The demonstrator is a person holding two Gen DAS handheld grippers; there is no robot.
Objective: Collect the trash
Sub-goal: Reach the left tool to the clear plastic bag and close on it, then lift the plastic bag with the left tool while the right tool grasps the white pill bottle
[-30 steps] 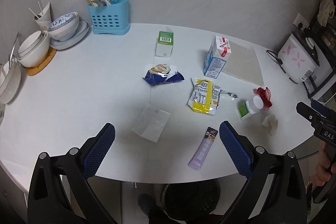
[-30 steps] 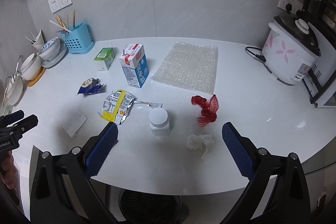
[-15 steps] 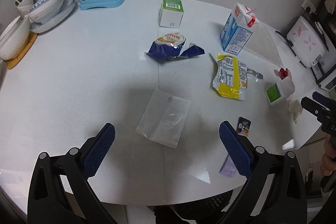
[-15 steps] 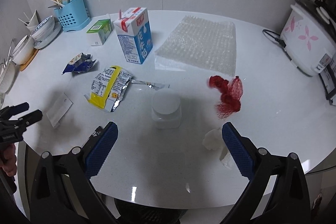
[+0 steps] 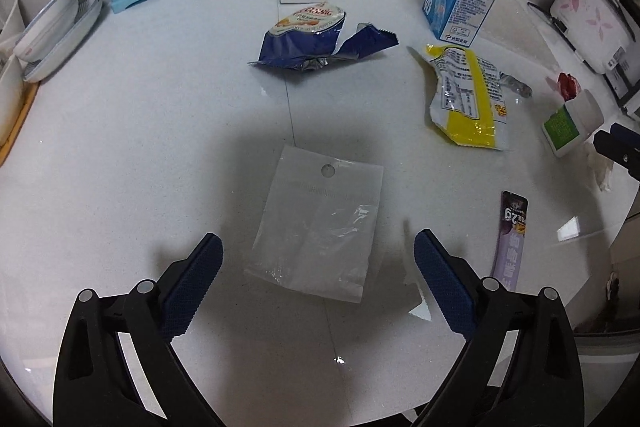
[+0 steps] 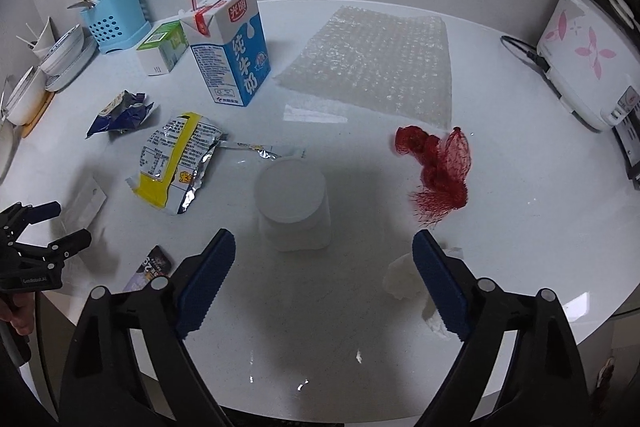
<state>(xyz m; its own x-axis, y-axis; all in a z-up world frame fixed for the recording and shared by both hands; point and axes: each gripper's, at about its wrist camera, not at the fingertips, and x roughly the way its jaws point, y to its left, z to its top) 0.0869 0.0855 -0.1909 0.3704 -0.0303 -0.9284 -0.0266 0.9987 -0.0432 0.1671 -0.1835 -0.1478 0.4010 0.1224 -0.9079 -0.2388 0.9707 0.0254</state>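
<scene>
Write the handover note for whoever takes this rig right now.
Left tongs: open, empty, over the clear plastic bag.
Right tongs: closing, nothing between them; white jar just ahead, crumpled tissue by the right finger.
On the counter: blue wrapper, yellow packet, milk carton, green box, red net, purple sachet, bubble wrap.
Done: nothing visibly collected. Left: everything.
</scene>
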